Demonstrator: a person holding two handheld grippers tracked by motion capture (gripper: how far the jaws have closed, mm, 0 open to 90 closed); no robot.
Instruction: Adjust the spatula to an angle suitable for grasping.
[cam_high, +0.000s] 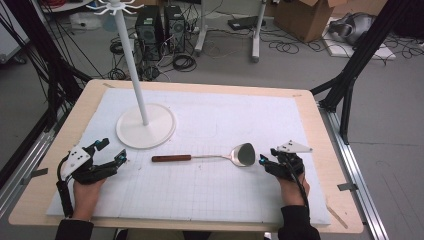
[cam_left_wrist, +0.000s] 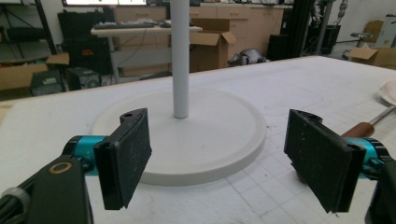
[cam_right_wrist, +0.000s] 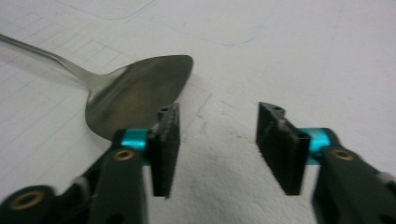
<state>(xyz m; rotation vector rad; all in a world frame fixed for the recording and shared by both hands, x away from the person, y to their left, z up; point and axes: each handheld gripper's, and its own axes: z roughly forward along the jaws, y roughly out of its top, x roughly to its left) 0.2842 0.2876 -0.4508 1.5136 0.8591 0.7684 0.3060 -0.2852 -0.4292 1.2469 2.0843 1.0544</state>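
Note:
A metal spatula lies flat on the white mat, its brown wooden handle (cam_high: 171, 158) pointing left and its shiny head (cam_high: 243, 154) to the right. My right gripper (cam_high: 269, 155) rests just right of the head, open with nothing between its jaws. In the right gripper view (cam_right_wrist: 217, 144) the head (cam_right_wrist: 135, 93) lies just beyond the left jaw. My left gripper (cam_high: 112, 150) stands open near the mat's left side, left of the handle. The left gripper view shows its gripper (cam_left_wrist: 219, 158) facing a white stand's round base (cam_left_wrist: 187, 135), with the handle (cam_left_wrist: 359, 129) past the right jaw.
The white stand has a tall pole (cam_high: 135, 60) with hooks on top and a round base (cam_high: 145, 125) at the mat's back left. The white gridded mat (cam_high: 210, 190) covers a wooden table (cam_high: 320, 150). Black frame legs, cables and boxes stand on the floor beyond.

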